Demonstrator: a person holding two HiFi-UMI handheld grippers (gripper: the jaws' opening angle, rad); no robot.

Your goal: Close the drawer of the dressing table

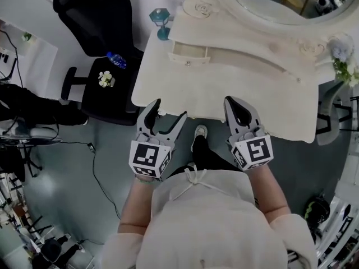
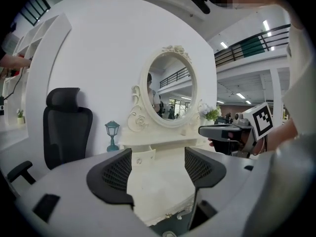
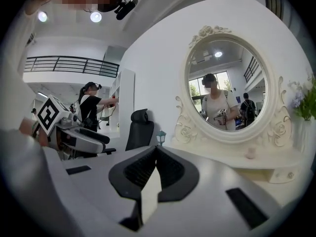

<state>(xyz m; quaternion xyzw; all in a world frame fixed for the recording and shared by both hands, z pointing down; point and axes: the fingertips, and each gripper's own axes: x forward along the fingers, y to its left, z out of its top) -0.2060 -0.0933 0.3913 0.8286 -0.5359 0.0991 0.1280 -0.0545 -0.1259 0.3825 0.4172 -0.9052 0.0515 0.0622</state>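
The cream dressing table (image 1: 235, 97) stands in front of me. A small drawer (image 1: 188, 55) at the left of its upper shelf is pulled out a little; it also shows in the left gripper view, drawer (image 2: 142, 157), beyond the jaws. My left gripper (image 1: 170, 109) hovers over the table's near left edge, jaws wide apart, nothing between them (image 2: 158, 154). My right gripper (image 1: 233, 102) is over the near edge further right, with its jaws pressed together on nothing (image 3: 157, 152). Both grippers are well short of the drawer.
A teal lantern (image 1: 161, 22) stands at the table's back left corner. The oval mirror (image 1: 280, 1) rises behind, flowers (image 1: 345, 60) at its right. A black office chair (image 1: 101, 21) with a bottle (image 1: 116, 59) is left of the table. Cables lie on the floor.
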